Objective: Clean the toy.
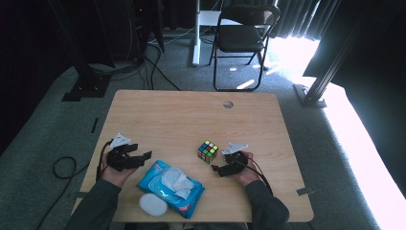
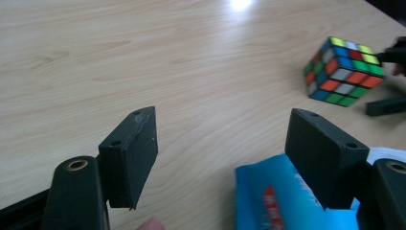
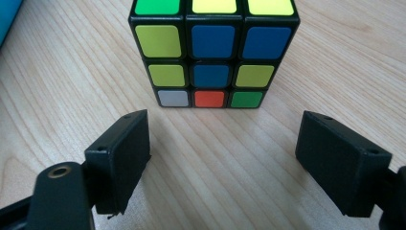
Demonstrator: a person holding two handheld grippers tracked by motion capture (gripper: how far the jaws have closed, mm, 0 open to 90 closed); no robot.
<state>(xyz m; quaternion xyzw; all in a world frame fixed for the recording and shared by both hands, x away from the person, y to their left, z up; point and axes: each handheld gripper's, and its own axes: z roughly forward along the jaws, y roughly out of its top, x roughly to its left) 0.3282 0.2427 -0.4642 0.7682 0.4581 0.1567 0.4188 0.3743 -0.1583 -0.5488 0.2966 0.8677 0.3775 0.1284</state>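
So there's a light wooden table (image 1: 167, 115) with a scrambled Rubik's cube (image 1: 208, 151) sitting on it, a bit right of the middle. The right gripper (image 3: 222, 158) is pointed straight at it, jaws spread wide, wider than the cube itself, and nothing between them but bare wood. In the right gripper view the cube stands just past the fingertips (image 3: 129, 132), centred on the gap, not touching either one. The face toward the fingers is mostly blue and yellow, with white, red and green along the bottom row.

The left gripper (image 2: 222, 143) is wide open too and empty. Its right-hand finger (image 2: 321, 153) hangs over the edge of a blue wet wipes pack (image 1: 171, 188), which lies just beside that gripper with a white wipe poking out of the top. From the left gripper view the cube is well ahead and off toward that same finger's side.

A white oval lid (image 1: 153, 204) lies against the near edge of the pack. Beyond the table stands a black folding chair (image 1: 242, 33).
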